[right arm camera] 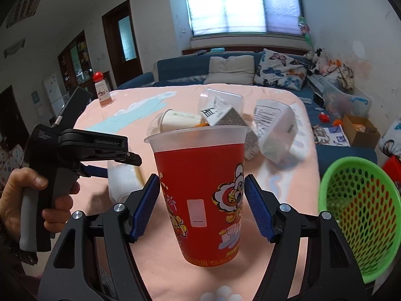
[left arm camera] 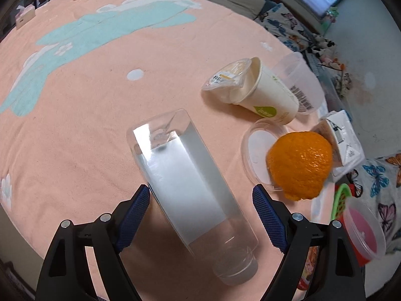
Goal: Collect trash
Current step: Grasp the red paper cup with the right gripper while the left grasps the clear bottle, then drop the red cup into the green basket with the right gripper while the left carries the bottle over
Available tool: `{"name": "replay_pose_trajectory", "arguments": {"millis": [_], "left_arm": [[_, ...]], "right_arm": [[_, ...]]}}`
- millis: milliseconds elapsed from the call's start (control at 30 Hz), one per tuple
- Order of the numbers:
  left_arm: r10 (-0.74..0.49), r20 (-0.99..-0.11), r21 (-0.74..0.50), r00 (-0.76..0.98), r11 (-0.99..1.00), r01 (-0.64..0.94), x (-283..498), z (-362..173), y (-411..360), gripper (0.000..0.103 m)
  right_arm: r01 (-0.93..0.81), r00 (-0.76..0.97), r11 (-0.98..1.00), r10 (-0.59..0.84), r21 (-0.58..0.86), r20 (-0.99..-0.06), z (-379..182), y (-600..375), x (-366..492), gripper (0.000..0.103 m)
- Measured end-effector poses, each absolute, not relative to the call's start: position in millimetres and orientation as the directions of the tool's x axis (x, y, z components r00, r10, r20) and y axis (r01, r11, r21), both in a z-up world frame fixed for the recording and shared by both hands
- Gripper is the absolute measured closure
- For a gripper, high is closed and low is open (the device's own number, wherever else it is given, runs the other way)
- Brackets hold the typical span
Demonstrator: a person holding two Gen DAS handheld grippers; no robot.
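My right gripper [right arm camera: 201, 198] grips the red cup [right arm camera: 200, 195] left of the green basket [right arm camera: 358, 218]; I'd carry it level. My left gripper [left arm camera: 200, 215] is spread around the clear bottle [left arm camera: 185, 183], not clamping.

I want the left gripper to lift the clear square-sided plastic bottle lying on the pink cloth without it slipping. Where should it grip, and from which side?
Grip the clear square-sided plastic bottle across its white-labelled middle, coming down from above. It lies flat, with long flat sides facing the left gripper pads; the round cap end is narrower and likely slips.
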State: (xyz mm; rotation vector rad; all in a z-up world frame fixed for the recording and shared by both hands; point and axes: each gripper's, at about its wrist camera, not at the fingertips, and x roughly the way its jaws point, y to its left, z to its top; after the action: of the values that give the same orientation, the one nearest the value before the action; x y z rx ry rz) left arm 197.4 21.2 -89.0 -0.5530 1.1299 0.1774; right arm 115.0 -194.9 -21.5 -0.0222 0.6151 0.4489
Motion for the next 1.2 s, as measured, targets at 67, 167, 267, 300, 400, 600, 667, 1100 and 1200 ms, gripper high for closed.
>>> {"name": "replay_pose_trajectory", "arguments": {"millis": [67, 167, 267, 300, 400, 600, 667, 1100, 1200], "left_arm": [[-0.124, -0.903, -0.311, 0.412, 0.851, -0.424, 203.3, -91.0, 19.1, 0.022], [-0.099, -0.908, -0.283, 0.408, 0.862, -0.420, 208.4, -91.1, 15.0, 0.023], [-0.082, -0.912, -0.259, 0.402, 0.876, -0.407, 211.2, -92.2, 13.6, 0.037], [-0.090, -0.911, -0.262, 0.402, 0.879, -0.399, 212.4, -92.8, 14.4, 0.037], [-0.099, -0.909, -0.265, 0.406, 0.888, -0.375, 213.2, -92.3, 15.7, 0.038], [-0.161, -0.884, -0.300, 0.439, 0.915, -0.269, 208.3, -84.5, 14.2, 0.040], [-0.188, -0.869, -0.314, 0.457, 0.925, -0.216, 203.8, -78.0, 12.7, 0.040], [-0.312, -0.780, -0.360, 0.542, 0.933, 0.018, 181.7, -30.5, -10.0, 0.045], [-0.342, -0.762, -0.377, 0.550, 0.925, 0.053, 180.6, -20.0, -19.2, 0.045]], "right_arm": [[-0.401, 0.726, 0.908, 0.394, 0.117, -0.564, -23.4, -200.4, 113.0, 0.034], [-0.383, 0.731, 0.915, 0.385, 0.127, -0.563, -23.8, -206.2, 111.4, 0.034], [-0.367, 0.737, 0.920, 0.376, 0.134, -0.562, -23.5, -211.4, 107.9, 0.034], [-0.363, 0.739, 0.922, 0.373, 0.135, -0.561, -22.8, -213.3, 107.8, 0.034], [-0.346, 0.748, 0.929, 0.360, 0.135, -0.558, -22.3, -218.8, 103.8, 0.034], [-0.301, 0.765, 0.943, 0.326, 0.139, -0.556, -17.5, -231.8, 99.1, 0.034], [-0.281, 0.771, 0.949, 0.310, 0.140, -0.556, -16.1, -238.6, 97.5, 0.034], [-0.059, 0.823, 0.984, 0.143, 0.168, -0.550, -12.5, -311.1, 100.0, 0.034], [0.011, 0.829, 0.987, 0.082, 0.163, -0.553, -13.8, -335.7, 104.1, 0.034]]}}
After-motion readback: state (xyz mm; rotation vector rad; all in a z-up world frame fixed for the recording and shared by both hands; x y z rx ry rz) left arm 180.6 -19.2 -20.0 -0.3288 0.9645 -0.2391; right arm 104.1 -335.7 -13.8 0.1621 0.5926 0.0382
